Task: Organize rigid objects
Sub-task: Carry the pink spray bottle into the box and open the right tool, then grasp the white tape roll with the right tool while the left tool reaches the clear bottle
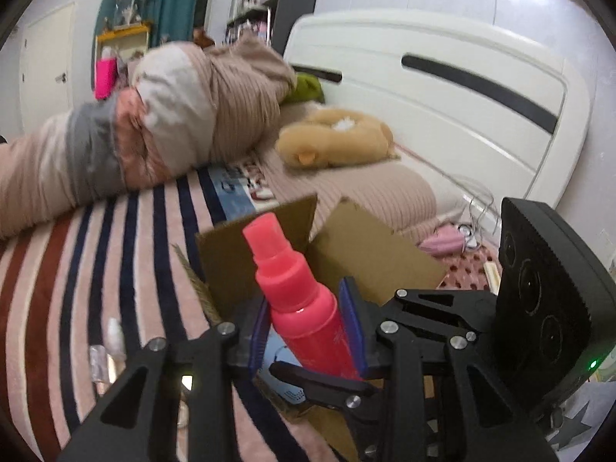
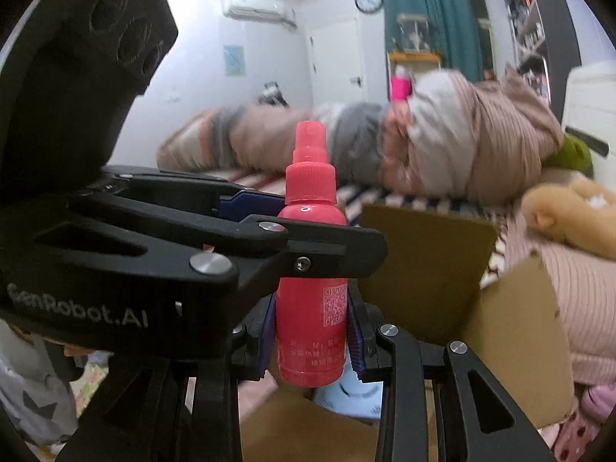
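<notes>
A pink spray bottle (image 1: 296, 292) (image 2: 312, 269) is held upright over an open cardboard box (image 1: 369, 254) (image 2: 427, 265) on the bed. My left gripper (image 1: 308, 327) is shut on the bottle's body, its blue pads against both sides. My right gripper (image 2: 313, 331) is also shut on the bottle's lower body. In the right wrist view the left gripper (image 2: 269, 227) crosses in front and grips the bottle higher up. The right gripper's body shows in the left wrist view (image 1: 539, 292) at the right.
The box stands on a striped blanket (image 1: 96, 261). A rolled bundle of bedding (image 1: 161, 127) lies behind it. A tan plush toy (image 1: 335, 138) lies by the white headboard (image 1: 442, 88). A light blue item (image 2: 358, 396) lies inside the box. Small clear items (image 1: 107, 346) lie on the blanket.
</notes>
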### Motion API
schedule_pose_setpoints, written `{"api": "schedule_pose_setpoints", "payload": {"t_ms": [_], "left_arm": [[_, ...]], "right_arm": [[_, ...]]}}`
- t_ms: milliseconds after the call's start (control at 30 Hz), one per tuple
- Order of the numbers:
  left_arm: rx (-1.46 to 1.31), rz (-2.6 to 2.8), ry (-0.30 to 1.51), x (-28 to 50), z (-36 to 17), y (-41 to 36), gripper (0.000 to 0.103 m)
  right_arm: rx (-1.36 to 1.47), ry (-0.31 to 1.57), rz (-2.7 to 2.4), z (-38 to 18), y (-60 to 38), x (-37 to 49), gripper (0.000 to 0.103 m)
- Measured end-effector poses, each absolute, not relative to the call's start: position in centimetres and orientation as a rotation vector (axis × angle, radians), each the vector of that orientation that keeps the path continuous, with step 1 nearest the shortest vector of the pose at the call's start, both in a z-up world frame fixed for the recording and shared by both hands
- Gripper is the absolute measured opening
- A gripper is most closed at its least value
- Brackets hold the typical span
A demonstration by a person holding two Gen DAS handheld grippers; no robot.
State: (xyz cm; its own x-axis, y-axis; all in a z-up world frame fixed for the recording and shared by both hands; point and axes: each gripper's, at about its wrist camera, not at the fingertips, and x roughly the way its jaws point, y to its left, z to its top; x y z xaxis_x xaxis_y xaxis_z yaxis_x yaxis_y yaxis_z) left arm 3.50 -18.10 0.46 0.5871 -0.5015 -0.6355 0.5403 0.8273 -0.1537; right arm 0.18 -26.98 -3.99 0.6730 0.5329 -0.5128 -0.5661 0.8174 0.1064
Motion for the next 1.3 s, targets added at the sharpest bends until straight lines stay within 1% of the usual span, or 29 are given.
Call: {"api": "schedule_pose_setpoints", "payload": {"t_ms": [167,433,500,533,567,600,667,833,967,1133,1300], "left_arm": [[0.106,-0.591,0.772,4.6,-1.0,-19.7,0.031],[0.098,-0.581,0.789,4.6,-1.7,-19.6,0.032],[0.083,-0.578,0.782,4.5,-1.3,-19.1,0.036],[0.069,-0.576,0.771,4.2,-0.9,-18.6,0.041],[0.058,-0.575,0.761,4.0,-0.6,-18.1,0.047],[0.045,-0.571,0.746,3.7,-0.2,-17.5,0.049],[0.016,-0.556,0.706,2.9,0.8,-15.7,0.056],[-0.026,-0.45,0.663,1.3,2.1,-10.5,0.061],[-0.055,-0.332,0.638,0.1,1.9,-5.1,0.064],[-0.094,-0.185,0.636,-0.7,0.1,1.3,0.067],[-0.123,-0.097,0.685,-0.3,-3.7,6.2,0.068]], "right_arm": [[-0.043,0.622,0.567,-5.6,-28.1,1.0,0.029],[-0.029,0.639,0.551,-6.3,-28.8,1.2,0.029],[-0.031,0.64,0.528,-6.1,-28.9,1.1,0.031],[-0.033,0.64,0.523,-6.1,-29.0,1.1,0.032],[-0.038,0.637,0.517,-5.9,-29.0,1.0,0.036],[-0.041,0.633,0.512,-5.8,-29.1,1.0,0.04],[-0.046,0.62,0.501,-5.3,-29.0,0.5,0.041],[-0.047,0.557,0.521,-3.6,-27.9,-0.3,0.041],[-0.031,0.465,0.594,-1.1,-25.6,-1.8,0.045],[-0.07,0.441,0.726,0.2,-20.4,-2.6,0.046],[-0.117,0.537,0.82,-2.2,-13.8,-2.0,0.046]]}}
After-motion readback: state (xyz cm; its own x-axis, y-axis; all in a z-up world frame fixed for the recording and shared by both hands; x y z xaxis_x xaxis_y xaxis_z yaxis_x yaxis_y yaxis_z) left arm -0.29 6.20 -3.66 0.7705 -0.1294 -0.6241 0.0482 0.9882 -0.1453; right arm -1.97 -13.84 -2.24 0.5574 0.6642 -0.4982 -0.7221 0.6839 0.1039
